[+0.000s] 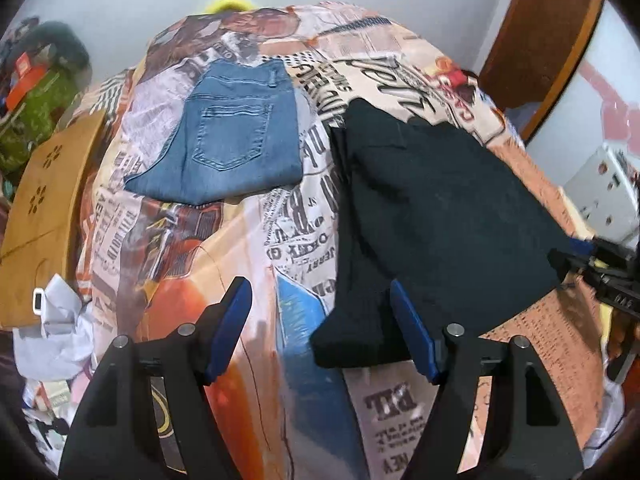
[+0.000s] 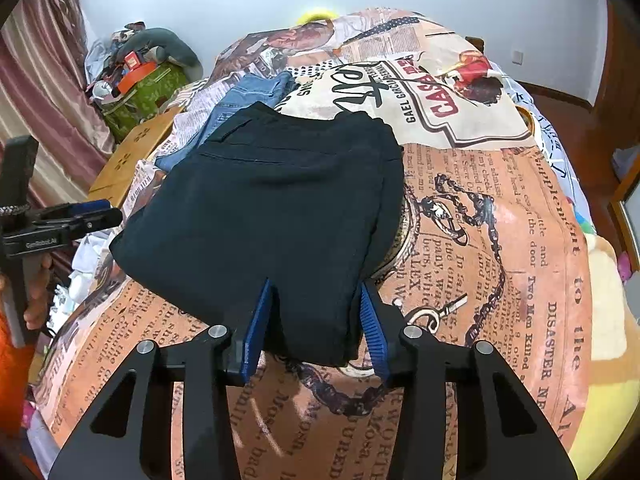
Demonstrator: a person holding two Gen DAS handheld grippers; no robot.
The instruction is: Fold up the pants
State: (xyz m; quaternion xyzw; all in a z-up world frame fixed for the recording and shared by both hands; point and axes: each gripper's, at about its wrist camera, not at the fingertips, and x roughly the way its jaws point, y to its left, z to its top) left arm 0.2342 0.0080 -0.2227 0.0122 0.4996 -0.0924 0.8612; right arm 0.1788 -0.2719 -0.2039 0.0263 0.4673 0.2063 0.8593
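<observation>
Folded black pants (image 2: 272, 208) lie on a newspaper-print bedsheet (image 2: 512, 248). My right gripper (image 2: 316, 286) straddles their near corner, and the cloth fills the gap from one blue pad to the other, so it is shut on the pants. In the left wrist view the black pants (image 1: 440, 216) lie to the right, with the right gripper (image 1: 592, 264) at their right corner. My left gripper (image 1: 318, 284) hangs open above the sheet beside the pants' near left end, holding nothing. Folded blue jeans (image 1: 236, 132) rest further back on the left.
A wooden board (image 1: 44, 216) and crumpled white cloth (image 1: 64, 320) lie off the bed's left side, with a green box (image 2: 148, 92) of clutter behind. A yellow plush (image 2: 608, 320) sits at the right edge. A person's hand (image 2: 36, 288) holds the left gripper (image 2: 108, 216).
</observation>
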